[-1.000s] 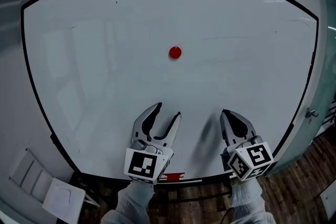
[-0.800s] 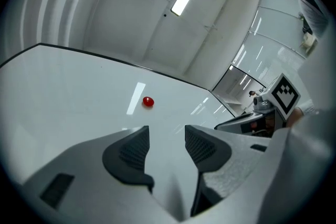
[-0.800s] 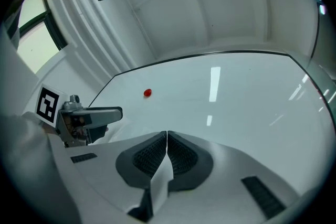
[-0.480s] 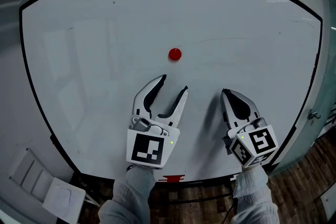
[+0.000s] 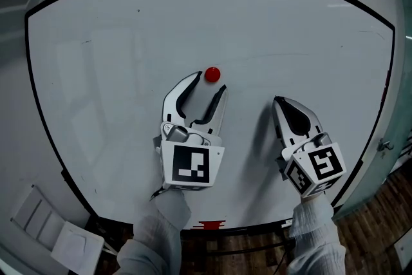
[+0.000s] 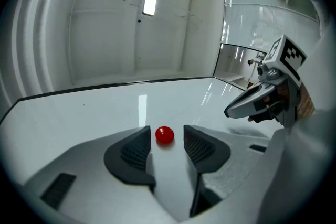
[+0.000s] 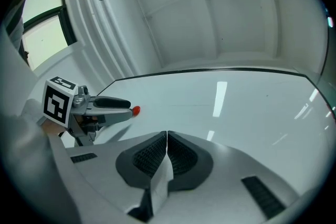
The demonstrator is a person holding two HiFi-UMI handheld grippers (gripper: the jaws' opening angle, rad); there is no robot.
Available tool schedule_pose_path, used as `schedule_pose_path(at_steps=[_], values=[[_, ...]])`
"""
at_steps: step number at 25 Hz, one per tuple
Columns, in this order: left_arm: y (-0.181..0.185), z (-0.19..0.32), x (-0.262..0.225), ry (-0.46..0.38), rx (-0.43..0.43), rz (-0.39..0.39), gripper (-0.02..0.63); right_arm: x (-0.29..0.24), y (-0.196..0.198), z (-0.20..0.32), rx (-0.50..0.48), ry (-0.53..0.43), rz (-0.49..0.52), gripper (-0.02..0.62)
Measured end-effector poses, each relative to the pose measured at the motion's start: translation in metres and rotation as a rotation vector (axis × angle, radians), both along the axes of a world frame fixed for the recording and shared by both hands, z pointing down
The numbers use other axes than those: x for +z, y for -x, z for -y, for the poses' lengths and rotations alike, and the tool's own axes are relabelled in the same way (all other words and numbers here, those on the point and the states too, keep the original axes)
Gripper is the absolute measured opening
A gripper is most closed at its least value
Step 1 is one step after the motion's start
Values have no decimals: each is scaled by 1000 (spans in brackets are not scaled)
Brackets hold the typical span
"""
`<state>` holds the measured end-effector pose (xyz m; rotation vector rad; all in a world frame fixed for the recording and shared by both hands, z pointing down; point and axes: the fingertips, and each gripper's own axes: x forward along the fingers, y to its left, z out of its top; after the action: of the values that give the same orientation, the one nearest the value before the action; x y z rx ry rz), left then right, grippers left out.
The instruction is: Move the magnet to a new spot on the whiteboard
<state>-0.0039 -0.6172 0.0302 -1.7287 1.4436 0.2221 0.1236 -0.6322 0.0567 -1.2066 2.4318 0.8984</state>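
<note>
Round magnet (image 5: pixel 212 74) flat on whiteboard (image 5: pixel 96 74), between closing jaws of left claw (image 5: pixel 210 81).

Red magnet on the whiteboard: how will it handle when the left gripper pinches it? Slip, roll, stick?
Small, domed and glossy, the magnet may squirt out as the left gripper closes; its jaws flank it without touching. It is probably rigid and light. It sits flat on the whiteboard, so when pushed it likely slides rather than rolls.
</note>
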Motion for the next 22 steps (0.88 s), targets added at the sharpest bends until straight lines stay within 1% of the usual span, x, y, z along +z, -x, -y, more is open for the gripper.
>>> schedule_pose_path(at_steps=[6, 7, 9, 12, 14, 22], values=[[-1, 5, -7, -18, -85, 31, 190, -5, -8, 1, 6, -1, 12, 28], [-1, 6, -7, -14, -101, 29, 186, -5, -9, 0, 6, 1, 16, 28], [0, 11, -8, 9, -141, 31, 156, -5, -10, 0, 6, 1, 21, 28], [-4, 15, -9, 41, -180, 58, 139, -1, -10, 0, 5, 7, 23, 28], [-4, 16, -9, 53, -189, 67, 133, 1, -10, 0, 7, 10, 20, 28], [-8, 15, -7, 74, -177, 75, 126, 8, -17, -2, 10, 16, 28, 28]])
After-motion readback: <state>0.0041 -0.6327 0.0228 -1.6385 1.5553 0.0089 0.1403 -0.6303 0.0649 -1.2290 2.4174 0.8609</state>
